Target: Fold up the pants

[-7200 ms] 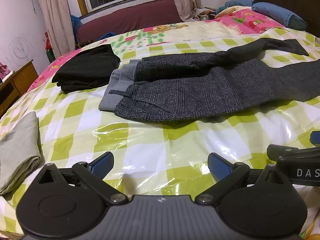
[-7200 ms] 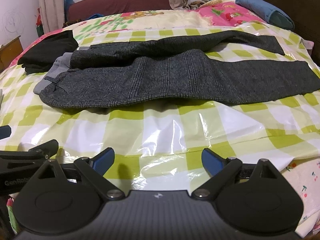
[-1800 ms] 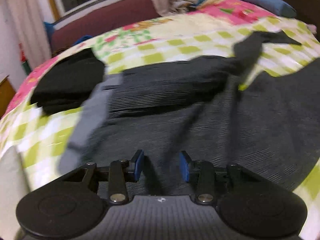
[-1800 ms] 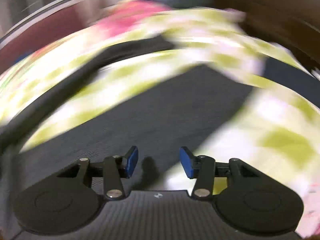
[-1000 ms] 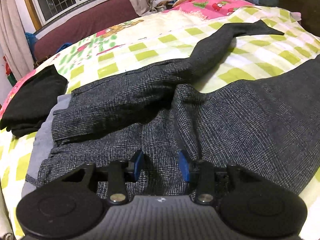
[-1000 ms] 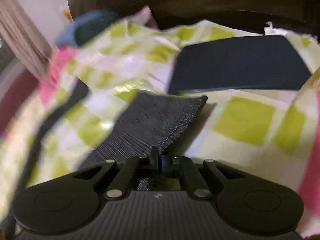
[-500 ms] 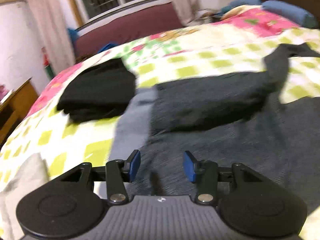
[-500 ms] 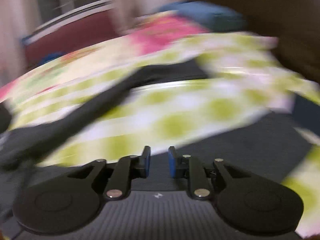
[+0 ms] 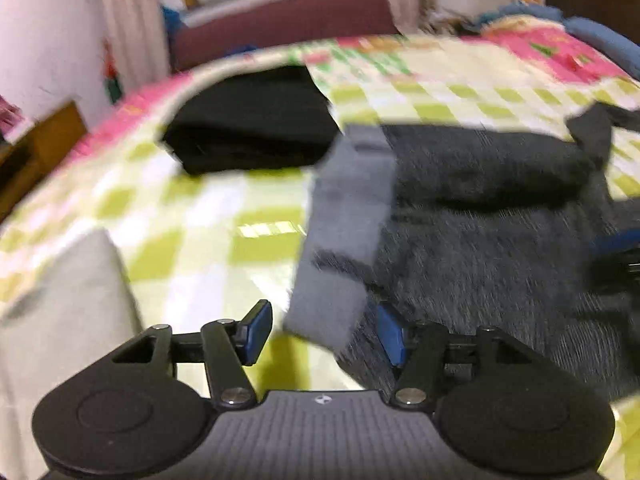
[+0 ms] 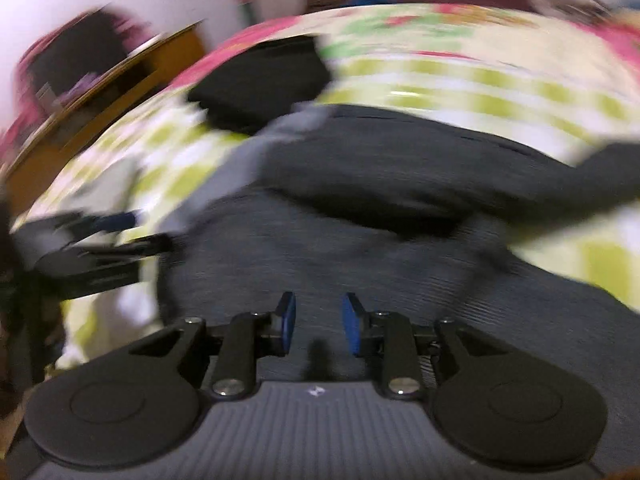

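Dark grey tweed pants (image 9: 500,248) lie on the green-checked bed, their light grey waistband lining (image 9: 344,232) turned out at the left end. My left gripper (image 9: 324,334) is open, its jaws on either side of the waistband's near corner. My right gripper (image 10: 319,322) is partly open and empty, low over the pants (image 10: 380,208) near the seat. The far leg lies folded back across the pants. The right gripper shows at the right edge of the left wrist view (image 9: 616,252). Both views are blurred.
A folded black garment (image 9: 252,132) lies beyond the waistband. A folded pale grey cloth (image 9: 68,304) lies at the near left. A wooden side table (image 10: 104,92) stands left of the bed. Pink bedding and blue pillows (image 9: 600,44) sit at the far right.
My left gripper has slid left to the waistband corner and opened wider. My right gripper has swung left over the pants' upper part and opened a little.
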`<control>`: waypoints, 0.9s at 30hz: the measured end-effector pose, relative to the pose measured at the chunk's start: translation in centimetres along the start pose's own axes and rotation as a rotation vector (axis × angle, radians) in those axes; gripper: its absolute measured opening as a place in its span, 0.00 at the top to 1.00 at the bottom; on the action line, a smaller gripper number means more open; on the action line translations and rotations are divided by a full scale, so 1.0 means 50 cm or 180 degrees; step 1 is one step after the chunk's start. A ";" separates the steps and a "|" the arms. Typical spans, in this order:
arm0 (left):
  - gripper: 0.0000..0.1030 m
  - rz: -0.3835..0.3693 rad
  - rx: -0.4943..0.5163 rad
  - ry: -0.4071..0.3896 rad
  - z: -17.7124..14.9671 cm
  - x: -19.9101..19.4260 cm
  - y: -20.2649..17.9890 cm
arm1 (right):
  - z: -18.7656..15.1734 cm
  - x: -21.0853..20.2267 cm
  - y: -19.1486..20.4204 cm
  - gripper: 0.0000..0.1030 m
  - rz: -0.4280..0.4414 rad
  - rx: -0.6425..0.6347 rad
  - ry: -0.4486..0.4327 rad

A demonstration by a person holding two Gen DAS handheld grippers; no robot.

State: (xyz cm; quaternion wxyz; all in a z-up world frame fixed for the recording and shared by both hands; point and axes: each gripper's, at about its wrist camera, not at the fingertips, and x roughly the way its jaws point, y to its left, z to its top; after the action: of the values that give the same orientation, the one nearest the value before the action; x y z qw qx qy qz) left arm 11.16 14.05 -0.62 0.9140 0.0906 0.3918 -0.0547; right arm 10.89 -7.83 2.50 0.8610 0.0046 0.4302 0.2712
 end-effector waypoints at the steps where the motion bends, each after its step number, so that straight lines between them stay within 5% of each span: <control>1: 0.34 -0.0042 0.0025 0.0045 -0.005 0.005 0.000 | 0.008 0.024 0.027 0.73 0.0087 -0.0081 0.0026; 6: 0.35 -0.0091 0.0025 0.0039 -0.026 -0.003 0.011 | 0.029 0.134 0.096 0.70 0.0143 -0.0167 0.0198; 10: 0.36 -0.0348 0.0027 -0.0138 -0.016 -0.030 0.038 | 0.032 0.112 0.106 0.70 0.0266 -0.0183 0.0150; 17: 0.30 -0.0690 0.0056 -0.0110 -0.001 0.030 0.069 | -0.033 0.075 0.148 0.61 0.0193 -0.0869 0.0208; 21: 0.31 -0.0648 0.0189 -0.0099 -0.002 0.033 0.059 | -0.051 0.089 0.185 0.49 0.0033 -0.1298 0.0190; 23: 0.34 -0.0620 0.0245 -0.0088 -0.006 0.026 0.058 | -0.052 0.107 0.207 0.49 -0.0107 -0.1487 0.0148; 27: 0.38 -0.0540 0.0275 -0.0060 -0.005 0.024 0.057 | -0.033 0.133 0.200 0.59 -0.0163 -0.1238 0.0174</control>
State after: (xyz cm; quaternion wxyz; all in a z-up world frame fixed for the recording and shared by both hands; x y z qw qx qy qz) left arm 12.32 16.87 -1.31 0.9049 0.0959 0.3868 -0.1495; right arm 8.23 3.47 -1.04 0.8403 -0.1801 0.3928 0.3273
